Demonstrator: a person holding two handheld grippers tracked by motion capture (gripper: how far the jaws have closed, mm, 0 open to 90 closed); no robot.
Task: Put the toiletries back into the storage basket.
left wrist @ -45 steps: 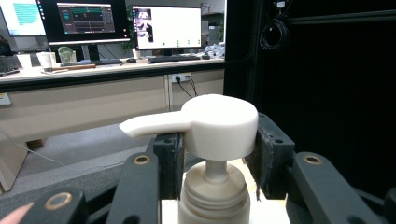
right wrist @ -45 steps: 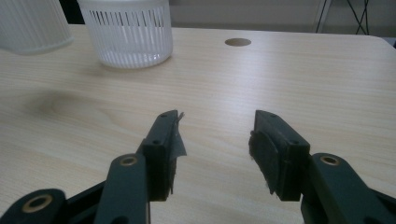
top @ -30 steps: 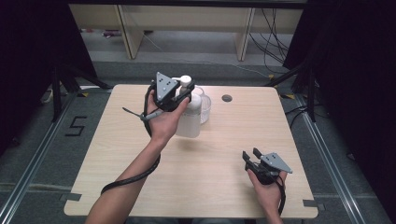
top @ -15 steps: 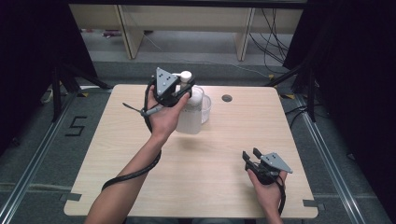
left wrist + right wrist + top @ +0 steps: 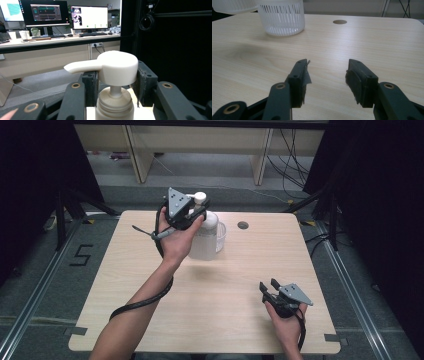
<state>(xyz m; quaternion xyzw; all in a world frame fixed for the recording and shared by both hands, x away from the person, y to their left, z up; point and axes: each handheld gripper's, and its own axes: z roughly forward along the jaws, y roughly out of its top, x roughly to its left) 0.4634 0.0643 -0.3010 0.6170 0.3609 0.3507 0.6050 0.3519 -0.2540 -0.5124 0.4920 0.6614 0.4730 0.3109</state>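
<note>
Between left claw (image 5: pixel 113 87) jaws: pump bottle (image 5: pixel 113 72) head, gripped.

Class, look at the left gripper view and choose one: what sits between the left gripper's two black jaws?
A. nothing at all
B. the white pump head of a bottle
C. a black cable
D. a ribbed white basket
B. In the left gripper view the white pump head sits between the two black jaws of the left gripper, above the bottle's neck; the high view shows that gripper at the bottle.
</note>
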